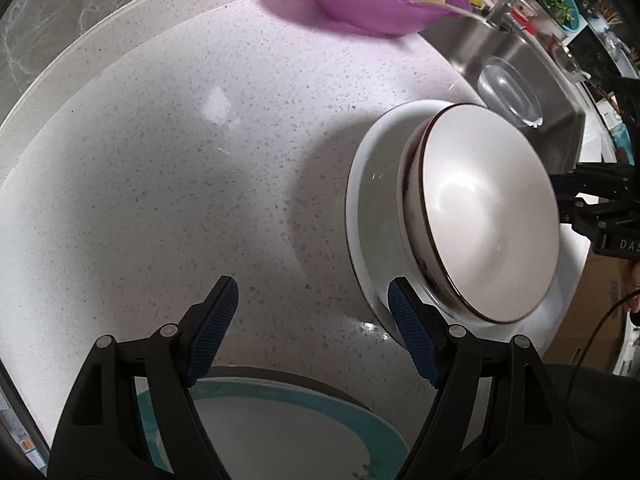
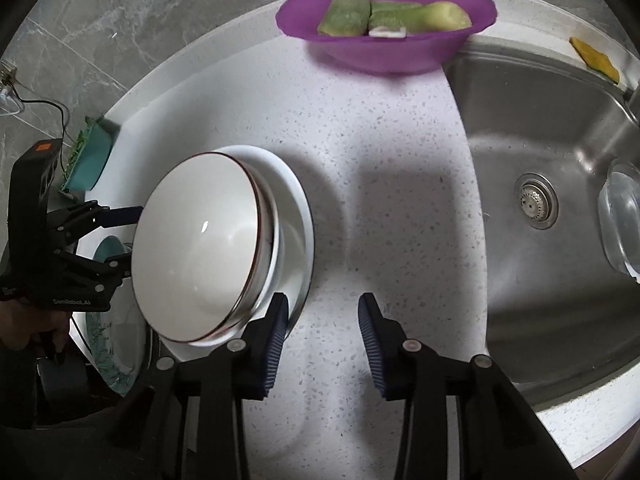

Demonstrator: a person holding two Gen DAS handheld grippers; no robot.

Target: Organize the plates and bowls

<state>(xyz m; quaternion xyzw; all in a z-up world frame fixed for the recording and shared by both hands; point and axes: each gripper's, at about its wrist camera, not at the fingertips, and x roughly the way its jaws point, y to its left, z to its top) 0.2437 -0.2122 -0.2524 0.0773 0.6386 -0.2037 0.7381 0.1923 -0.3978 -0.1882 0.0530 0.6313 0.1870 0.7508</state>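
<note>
Both tools are wide open and hold nothing. The left tool (image 1: 312, 320) and the right tool (image 2: 322, 336) sit on either side of the white bowl (image 1: 484, 212), which rests in a white plate (image 1: 368, 196) on the tabletop (image 1: 180, 160). A bump could slide the stack toward the sink (image 2: 540, 128). Farther back, the purple bowl (image 2: 384, 20) hangs over the sink edge and could tip in.

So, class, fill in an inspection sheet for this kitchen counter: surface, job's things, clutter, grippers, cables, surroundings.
Surface: speckled white counter, wet patches.
Job's things: white bowl stacked on white plate; teal-rimmed plate at the near edge.
Clutter: purple bowl holding green vegetable pieces.
Grippers: left gripper and right gripper open, holding nothing.
Cables: thin wire by the wall.
Surroundings: steel sink with a clear glass bowl; grey marble wall.
</note>
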